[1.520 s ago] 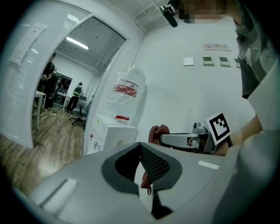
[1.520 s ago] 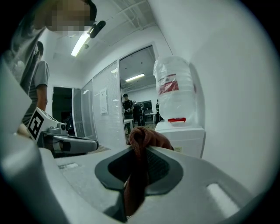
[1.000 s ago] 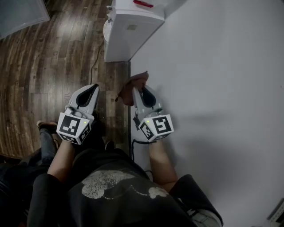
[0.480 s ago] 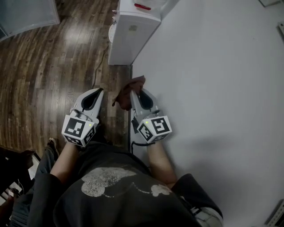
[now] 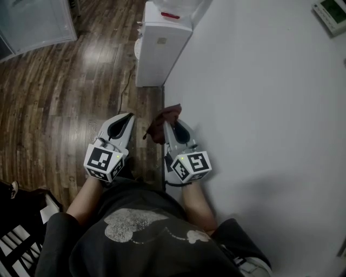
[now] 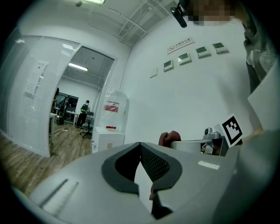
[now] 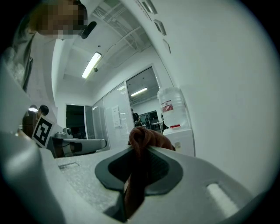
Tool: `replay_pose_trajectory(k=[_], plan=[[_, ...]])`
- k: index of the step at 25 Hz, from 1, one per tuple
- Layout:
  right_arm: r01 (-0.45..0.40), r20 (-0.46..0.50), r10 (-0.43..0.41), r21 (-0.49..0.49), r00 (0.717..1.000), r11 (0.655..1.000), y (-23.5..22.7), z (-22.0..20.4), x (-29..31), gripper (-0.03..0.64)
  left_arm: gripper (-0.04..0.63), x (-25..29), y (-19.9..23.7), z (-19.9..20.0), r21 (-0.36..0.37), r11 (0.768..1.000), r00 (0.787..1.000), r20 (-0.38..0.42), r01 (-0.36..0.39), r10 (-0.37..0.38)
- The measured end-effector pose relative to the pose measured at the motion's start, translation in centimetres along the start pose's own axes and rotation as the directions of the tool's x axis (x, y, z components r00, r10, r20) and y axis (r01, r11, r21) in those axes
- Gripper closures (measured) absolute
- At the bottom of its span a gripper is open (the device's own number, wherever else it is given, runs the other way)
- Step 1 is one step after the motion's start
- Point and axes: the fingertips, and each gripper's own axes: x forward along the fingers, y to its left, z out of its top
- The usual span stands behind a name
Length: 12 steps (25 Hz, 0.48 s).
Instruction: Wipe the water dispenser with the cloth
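Observation:
The white water dispenser point(image 5: 161, 43) stands against the wall ahead, with a clear bottle point(image 7: 172, 107) on top; it also shows small in the left gripper view, the dispenser point(image 6: 107, 138). My right gripper point(image 5: 170, 122) is shut on a reddish-brown cloth point(image 5: 163, 120) that bunches out past its tips; the cloth point(image 7: 144, 140) fills the jaws in the right gripper view. My left gripper point(image 5: 128, 117) is shut with nothing in it, level with the right one. Both are well short of the dispenser.
A white wall point(image 5: 259, 108) runs along the right, with a control panel point(image 5: 331, 12) on it. Dark wood floor point(image 5: 59, 92) spreads to the left. A glass partition point(image 5: 32, 21) is at far left. A cable point(image 5: 123, 86) trails on the floor by the dispenser.
The view has moved forward: the dispenser sits a little lower in view and the wall panel has come into sight. Both grippers keep their pose, the cloth still held.

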Motion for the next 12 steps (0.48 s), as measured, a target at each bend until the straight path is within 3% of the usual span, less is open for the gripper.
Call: replay_pose_trajectory(k=[12], plan=[[-0.038, -0.029, 0.037, -0.011, 0.999, 0.999, 1.6, -1.3, -2.6, 0.574, 0.575, -1.9, -1.9, -0.6, -0.007, 1.0, 1.0, 0.001, -0.01, 0.01]])
